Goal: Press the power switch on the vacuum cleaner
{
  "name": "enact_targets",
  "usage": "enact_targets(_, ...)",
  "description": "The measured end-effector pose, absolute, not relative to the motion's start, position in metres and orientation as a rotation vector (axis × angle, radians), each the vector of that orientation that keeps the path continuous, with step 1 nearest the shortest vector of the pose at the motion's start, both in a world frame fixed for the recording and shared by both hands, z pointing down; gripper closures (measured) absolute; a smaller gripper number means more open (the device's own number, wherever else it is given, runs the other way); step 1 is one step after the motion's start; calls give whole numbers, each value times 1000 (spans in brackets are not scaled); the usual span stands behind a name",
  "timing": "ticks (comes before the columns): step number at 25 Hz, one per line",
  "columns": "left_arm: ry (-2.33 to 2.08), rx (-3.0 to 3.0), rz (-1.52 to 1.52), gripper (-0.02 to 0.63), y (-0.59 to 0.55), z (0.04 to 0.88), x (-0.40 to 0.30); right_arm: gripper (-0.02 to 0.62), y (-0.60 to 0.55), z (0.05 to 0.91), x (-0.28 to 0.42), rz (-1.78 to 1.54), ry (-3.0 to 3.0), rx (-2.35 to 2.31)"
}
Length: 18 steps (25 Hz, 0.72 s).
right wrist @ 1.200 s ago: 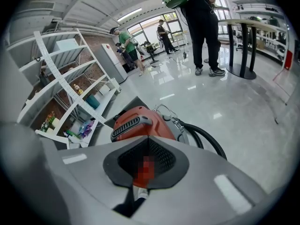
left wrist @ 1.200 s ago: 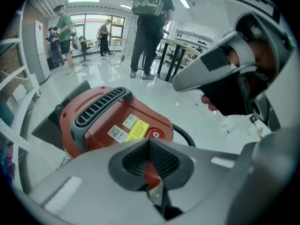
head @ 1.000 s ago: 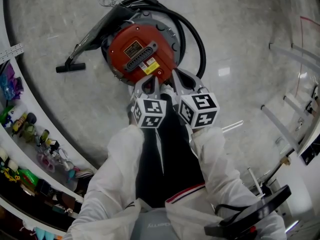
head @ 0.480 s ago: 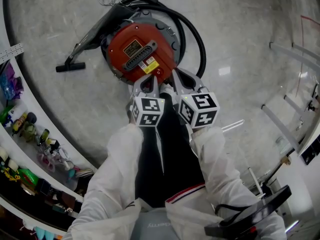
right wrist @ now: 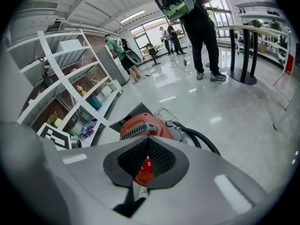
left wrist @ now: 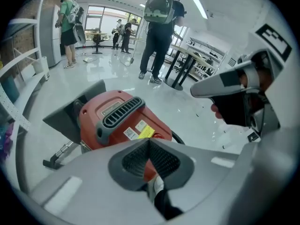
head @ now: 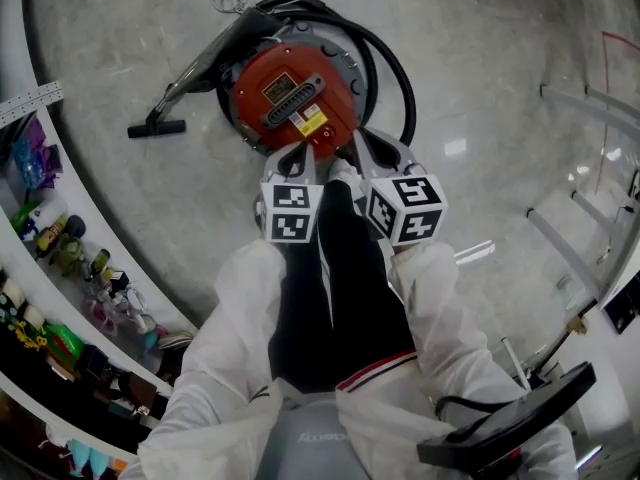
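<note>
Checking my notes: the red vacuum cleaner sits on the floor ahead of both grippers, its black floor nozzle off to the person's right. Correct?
No: the head view shows the floor nozzle off to the person's left of the vacuum cleaner. The rest holds: it sits on the floor ahead of the left gripper and right gripper.

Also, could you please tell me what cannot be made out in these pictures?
Power switch on the round red vacuum cleaner: covered in the head view by the left gripper and right gripper; only a sliver shows through the right's shut jaws.
Yellow label: print too small.
</note>
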<state>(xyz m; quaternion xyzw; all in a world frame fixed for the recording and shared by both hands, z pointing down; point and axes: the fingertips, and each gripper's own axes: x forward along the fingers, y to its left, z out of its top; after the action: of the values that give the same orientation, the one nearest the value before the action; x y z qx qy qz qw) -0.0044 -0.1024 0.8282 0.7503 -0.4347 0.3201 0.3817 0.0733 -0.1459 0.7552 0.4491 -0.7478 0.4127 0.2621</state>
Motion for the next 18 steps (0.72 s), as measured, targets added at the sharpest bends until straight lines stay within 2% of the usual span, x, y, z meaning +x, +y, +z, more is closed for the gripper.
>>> enact_targets(18, -1261, 2058, 748, 606, -139, 677, -46, 595, -145, 619, 46, 1000, -2168, 1216)
